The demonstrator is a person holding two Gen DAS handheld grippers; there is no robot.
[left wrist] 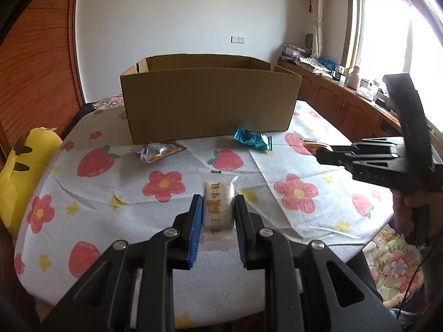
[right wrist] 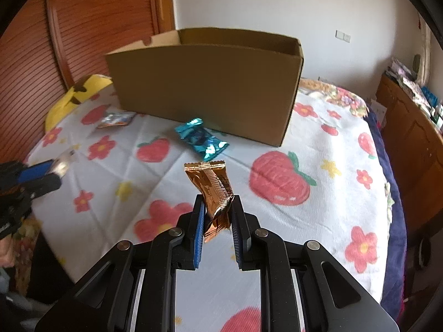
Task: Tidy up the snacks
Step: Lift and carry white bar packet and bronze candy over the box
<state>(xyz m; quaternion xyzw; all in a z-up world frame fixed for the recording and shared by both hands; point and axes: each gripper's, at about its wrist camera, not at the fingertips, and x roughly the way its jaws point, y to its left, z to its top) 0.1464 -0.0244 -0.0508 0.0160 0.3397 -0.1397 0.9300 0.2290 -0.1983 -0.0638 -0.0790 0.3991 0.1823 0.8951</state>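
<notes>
Your left wrist view shows your left claw (left wrist: 218, 210) pinching a white candy packet (left wrist: 218, 202) between its blue pads, the packet upright and well in front of the cardboard box (left wrist: 210, 102). Only this view shows your right hand (left wrist: 407, 207) wrapped round the handle of the other tool, off to the right of the box, its fingers pointing leftward toward the table (left wrist: 277, 149). It also shows the window and the low wooden cabinets to the right of the box.

Your right wrist view shows what the first one hides: your right claw (right wrist: 217, 215) pressed together on a crumpled copper-coloured wrapper (right wrist: 214, 191), which sticks up clear of the flowered cloth, in front of the box (right wrist: 205, 88). Your left claw (right wrist: 56, 173) appears blurred at the left edge, angled toward the box.

Both views show a blue wrapper (right wrist: 200, 138) lying just in front of the box and a silver packet (left wrist: 159, 150) near the box's front left corner. A yellow plush (left wrist: 25, 166) sits left of the box.
</notes>
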